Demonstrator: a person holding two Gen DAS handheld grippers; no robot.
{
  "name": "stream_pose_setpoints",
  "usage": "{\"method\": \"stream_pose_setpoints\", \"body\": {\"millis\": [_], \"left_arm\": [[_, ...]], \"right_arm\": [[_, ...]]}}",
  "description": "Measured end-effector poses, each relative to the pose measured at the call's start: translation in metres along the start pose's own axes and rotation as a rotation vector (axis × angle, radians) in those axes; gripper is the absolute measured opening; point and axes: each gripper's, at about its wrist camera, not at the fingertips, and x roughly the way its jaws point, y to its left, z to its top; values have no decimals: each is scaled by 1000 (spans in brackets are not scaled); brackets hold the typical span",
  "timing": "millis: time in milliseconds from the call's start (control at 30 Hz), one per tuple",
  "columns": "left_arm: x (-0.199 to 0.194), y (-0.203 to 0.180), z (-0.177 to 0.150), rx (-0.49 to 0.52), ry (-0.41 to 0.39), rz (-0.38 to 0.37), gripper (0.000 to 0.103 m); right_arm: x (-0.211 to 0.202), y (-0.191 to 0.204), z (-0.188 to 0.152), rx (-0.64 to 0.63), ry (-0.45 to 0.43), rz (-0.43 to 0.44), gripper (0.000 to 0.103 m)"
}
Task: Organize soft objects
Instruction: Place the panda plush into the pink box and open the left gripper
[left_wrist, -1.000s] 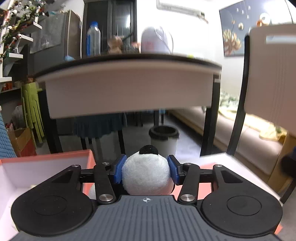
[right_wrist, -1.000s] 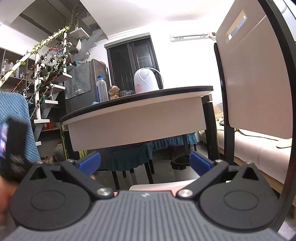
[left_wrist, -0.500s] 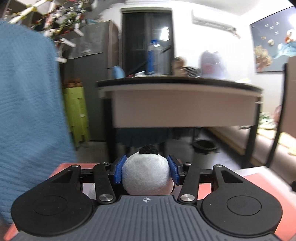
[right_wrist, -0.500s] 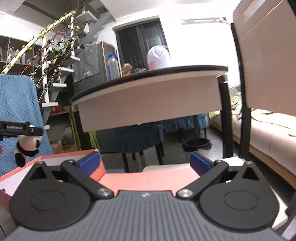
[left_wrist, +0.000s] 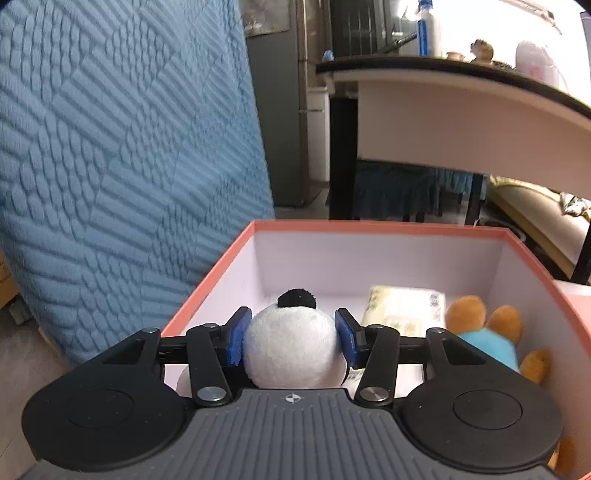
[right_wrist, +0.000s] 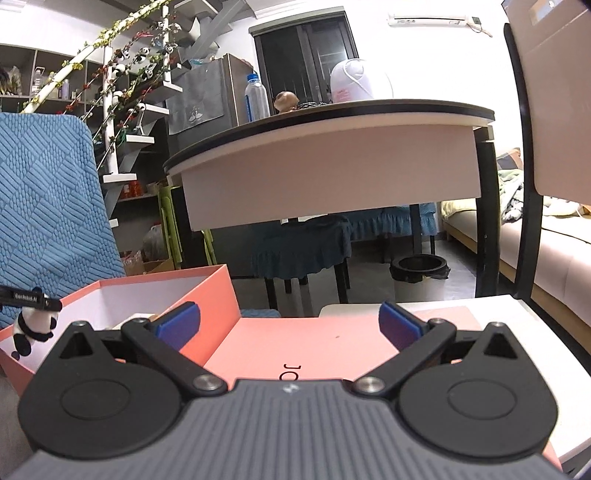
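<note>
1. While the left tool (left_wrist: 291, 341) hangs over the open box (left_wrist: 376, 226), its two blue pads (left_wrist: 234, 341) pinch a fluffy white panda toy (left_wrist: 291, 350) with a round black ear on top.
2. The box has a pink rim and smooth white walls. It is shaped like a deep square tray.
3. Three soft things lie inside: one orange teddy in a blue shirt (left_wrist: 487, 336), one pale printed packet (left_wrist: 402, 306), and one more white soft thing under the tool that is mostly hidden.
4. A bumpy blue quilted cloth (left_wrist: 122, 147) stands just beside the box on the left.
5. The right tool (right_wrist: 290, 325) is spread wide with nothing between its blue pads (right_wrist: 177, 325). Under it lies the flat pink lid (right_wrist: 295, 343) on a white bench (right_wrist: 517, 325).
6. In the right view, the panda (right_wrist: 31, 330) dangles at the box's near edge.
7. A second ago the left view looked out at the big round table; now it looks down into the box.
</note>
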Motion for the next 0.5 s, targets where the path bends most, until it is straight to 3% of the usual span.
{"method": "stream_pose_setpoints", "body": {"millis": [67,200,500], "left_arm": [[3,3,-1,-27,12,-9,60],[-3,-4,-6,7,-14,-5,84],[-33,-18,-17,-16,-114,-52,93]], "right_arm": [[1,2,0,3,3,-3,103],[0,1,0,-1,3,-3,103],[-10,-4,0,-1,-17,-6,103]]}}
